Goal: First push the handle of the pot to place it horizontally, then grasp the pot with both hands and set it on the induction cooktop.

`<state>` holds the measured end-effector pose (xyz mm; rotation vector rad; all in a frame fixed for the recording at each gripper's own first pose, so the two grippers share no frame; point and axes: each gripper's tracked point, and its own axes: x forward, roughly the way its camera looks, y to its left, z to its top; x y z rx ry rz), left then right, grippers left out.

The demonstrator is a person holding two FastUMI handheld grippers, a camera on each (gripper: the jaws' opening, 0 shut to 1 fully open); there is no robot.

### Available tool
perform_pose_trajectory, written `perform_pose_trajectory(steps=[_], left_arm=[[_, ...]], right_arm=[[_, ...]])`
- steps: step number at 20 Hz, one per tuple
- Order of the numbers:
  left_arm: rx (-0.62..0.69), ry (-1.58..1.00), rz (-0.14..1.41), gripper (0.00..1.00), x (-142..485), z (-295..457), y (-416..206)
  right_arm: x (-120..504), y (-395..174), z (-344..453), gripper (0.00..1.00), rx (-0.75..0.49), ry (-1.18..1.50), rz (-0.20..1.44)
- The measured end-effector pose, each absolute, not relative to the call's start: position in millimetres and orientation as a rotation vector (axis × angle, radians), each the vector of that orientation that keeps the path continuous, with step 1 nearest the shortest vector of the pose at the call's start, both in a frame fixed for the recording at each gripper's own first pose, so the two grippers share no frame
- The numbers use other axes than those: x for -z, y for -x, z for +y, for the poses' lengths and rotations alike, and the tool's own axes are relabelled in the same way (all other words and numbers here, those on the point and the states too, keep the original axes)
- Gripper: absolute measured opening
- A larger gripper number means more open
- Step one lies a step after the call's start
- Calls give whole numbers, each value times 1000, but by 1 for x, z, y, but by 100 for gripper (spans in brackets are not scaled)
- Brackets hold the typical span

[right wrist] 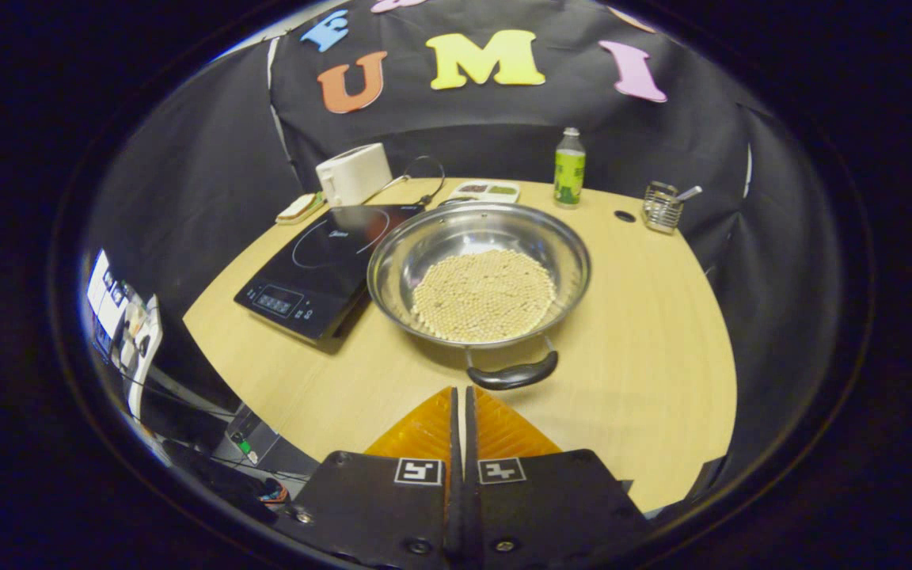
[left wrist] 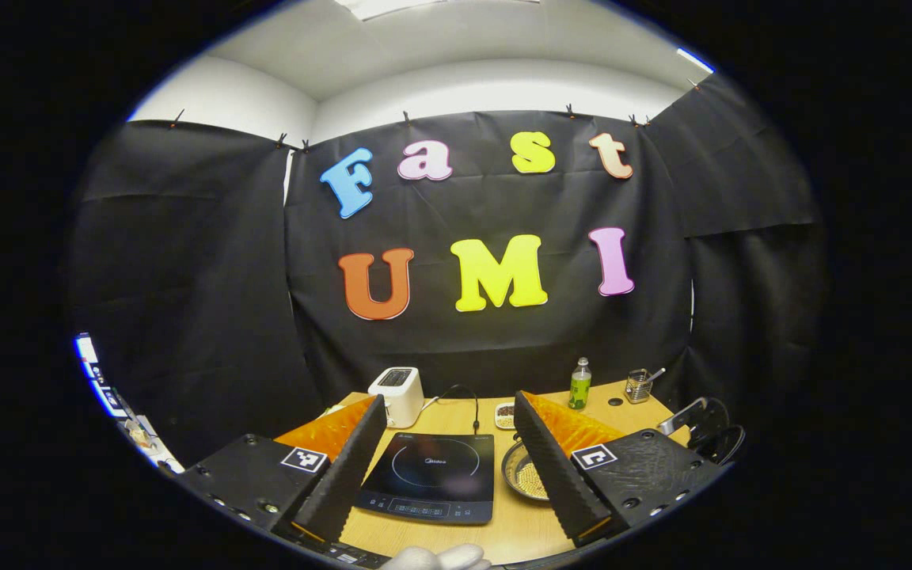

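Pot point(right wrist: 478, 273) sits on the table point(right wrist: 646, 317), its left rim just over the edge of the cooktop point(right wrist: 317, 265) — beads inside, black handle point(right wrist: 513, 374) facing the right gripper point(right wrist: 461, 404), whose fingers are pressed together, apart from the handle. Left gripper point(left wrist: 450, 443) is spread wide above the cooktop point(left wrist: 432, 475), holding nothing.
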<state>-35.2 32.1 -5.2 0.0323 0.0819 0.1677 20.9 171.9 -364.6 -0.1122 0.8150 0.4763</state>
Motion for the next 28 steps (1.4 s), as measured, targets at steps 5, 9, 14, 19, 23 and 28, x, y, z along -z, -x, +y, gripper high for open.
perform_pose_trajectory(steps=[5, 9, 14, 19, 23, 28], left_arm=[[-270, -59, 109, 96, 5, 52, 44], [-341, -53, 133, 96, 11, 61, 48], [-382, -42, 163, 96, 21, 56, 46], [-404, -38, 165, 96, 19, 44, 36], [-407, -19, 169, 96, 17, 27, 27], [-443, -8, 171, 96, 16, 11, 25]], right_arm=[[388, -38, 202, 0, -538, 120, 879], [394, -53, 192, 0, -537, 132, 906], [397, -62, 171, 1, -541, 134, 922], [396, -69, 144, 0, -538, 119, 941], [395, -86, 122, 3, -532, 133, 937], [393, -114, 92, 4, -524, 161, 932]])
